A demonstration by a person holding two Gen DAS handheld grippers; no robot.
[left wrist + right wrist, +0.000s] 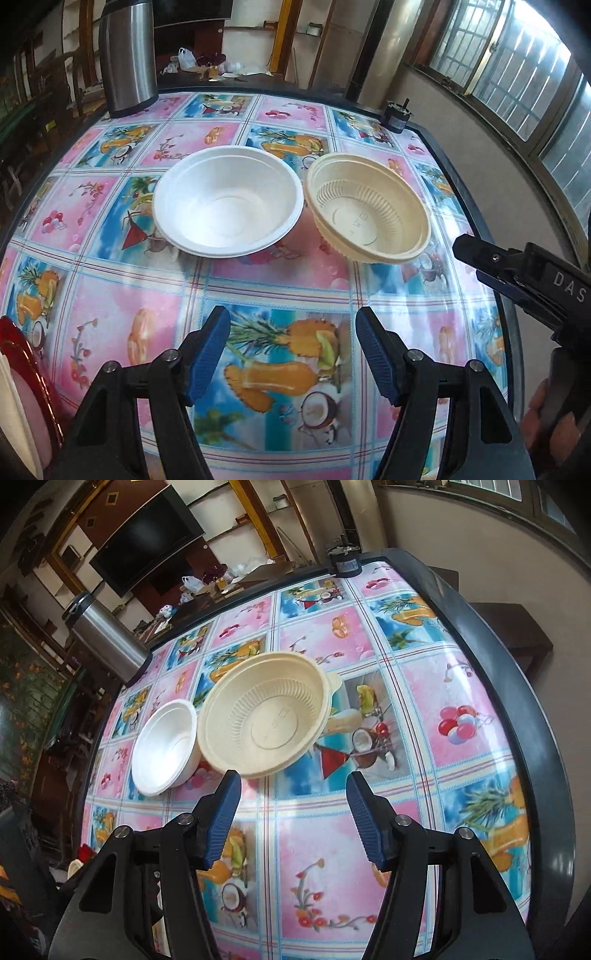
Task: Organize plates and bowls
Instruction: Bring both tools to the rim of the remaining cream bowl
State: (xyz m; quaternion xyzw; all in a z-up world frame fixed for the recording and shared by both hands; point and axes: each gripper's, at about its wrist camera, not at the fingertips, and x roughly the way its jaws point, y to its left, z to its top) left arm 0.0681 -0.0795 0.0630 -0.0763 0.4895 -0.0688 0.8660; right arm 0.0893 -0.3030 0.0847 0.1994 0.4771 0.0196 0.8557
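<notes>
Bowls: smooth white (228,210), ribbed cream (369,208), seemingly plastic.

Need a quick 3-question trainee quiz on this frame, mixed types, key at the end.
1. True or false: the white bowl and the cream bowl are nested together.
2. What does the left gripper hold? A) white bowl B) nothing C) steel flask
3. Fill in: the steel flask stands near the table's far ____ corner in the left wrist view.

Key
1. False: they sit side by side on the tablecloth, both upright.
2. B: its jaws are open over bare cloth; the right gripper is open too.
3. left
</notes>
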